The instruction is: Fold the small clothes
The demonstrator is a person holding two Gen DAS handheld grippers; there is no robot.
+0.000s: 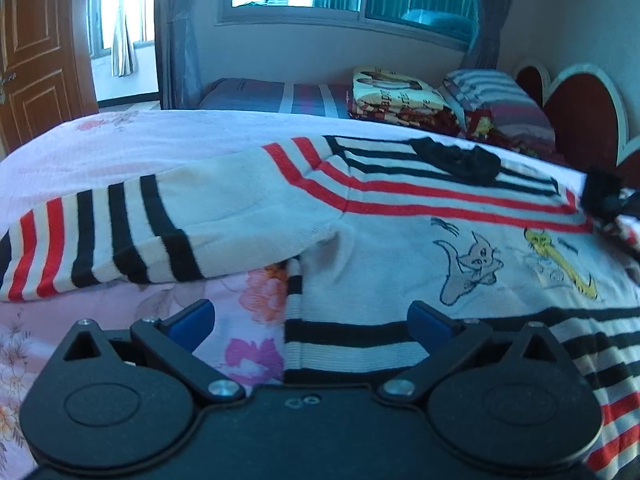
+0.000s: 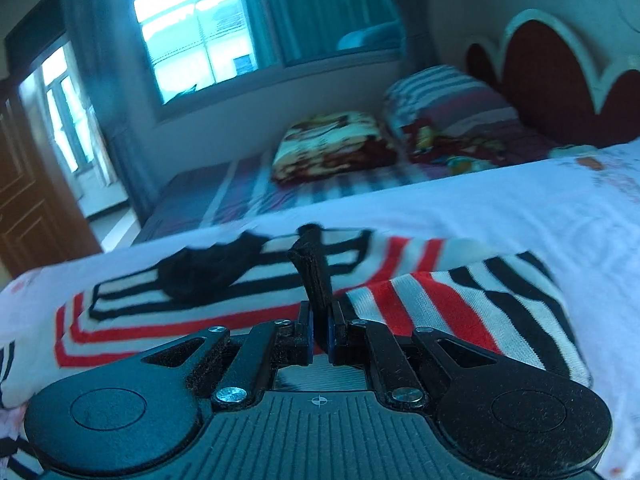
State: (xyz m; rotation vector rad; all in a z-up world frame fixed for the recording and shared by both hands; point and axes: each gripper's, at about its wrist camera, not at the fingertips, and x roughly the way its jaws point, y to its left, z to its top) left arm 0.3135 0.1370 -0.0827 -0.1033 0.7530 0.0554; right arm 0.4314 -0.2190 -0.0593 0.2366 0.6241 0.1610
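Splayed left fingers (image 1: 312, 322) hover over ribbed striped knit sweater (image 1: 400, 240); right fingers (image 2: 320, 334) pinch fuzzy black strip (image 2: 314, 276)

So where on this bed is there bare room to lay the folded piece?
Free: pink floral bedspread between the striped sweater and the far mattress edge, and beyond the right sleeve. Crowded: the folded blankets and pillow by the headboard.
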